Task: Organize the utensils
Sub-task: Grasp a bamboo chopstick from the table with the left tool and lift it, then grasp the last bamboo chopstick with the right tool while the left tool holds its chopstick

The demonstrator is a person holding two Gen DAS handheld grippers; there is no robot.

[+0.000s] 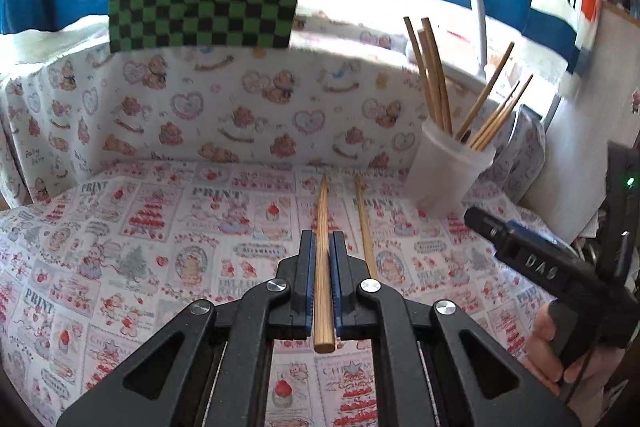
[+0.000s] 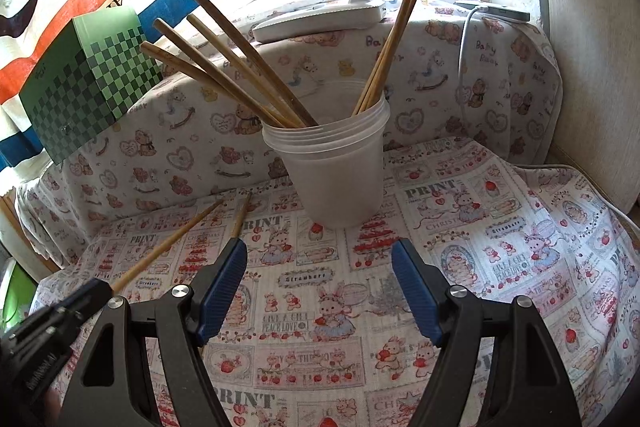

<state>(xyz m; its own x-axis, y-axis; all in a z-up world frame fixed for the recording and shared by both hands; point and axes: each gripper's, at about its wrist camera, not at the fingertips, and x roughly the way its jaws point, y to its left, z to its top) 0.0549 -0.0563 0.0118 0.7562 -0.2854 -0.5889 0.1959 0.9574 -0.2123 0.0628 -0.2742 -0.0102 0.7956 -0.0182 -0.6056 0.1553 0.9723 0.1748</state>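
My left gripper [image 1: 322,239] is shut on a wooden chopstick [image 1: 323,299] that runs lengthwise between its blue pads, with the tip pointing at the back ledge. A second chopstick [image 1: 366,223] lies on the printed cloth just right of it. A translucent plastic cup [image 1: 448,171] with several chopsticks stands at the back right. In the right wrist view the cup [image 2: 340,179] is straight ahead. My right gripper [image 2: 320,287] hovers open and empty in front of it. The left gripper [image 2: 52,327] shows at the lower left, with the held chopstick [image 2: 168,247] sticking out.
A green checkered box [image 2: 92,83] sits on the cloth-covered ledge [image 2: 192,131] behind the table. A white lamp base [image 2: 320,19] and a corded device [image 2: 496,11] lie further back. A pale wall [image 2: 592,67] closes the right side. A hand [image 1: 552,343] holds the right gripper.
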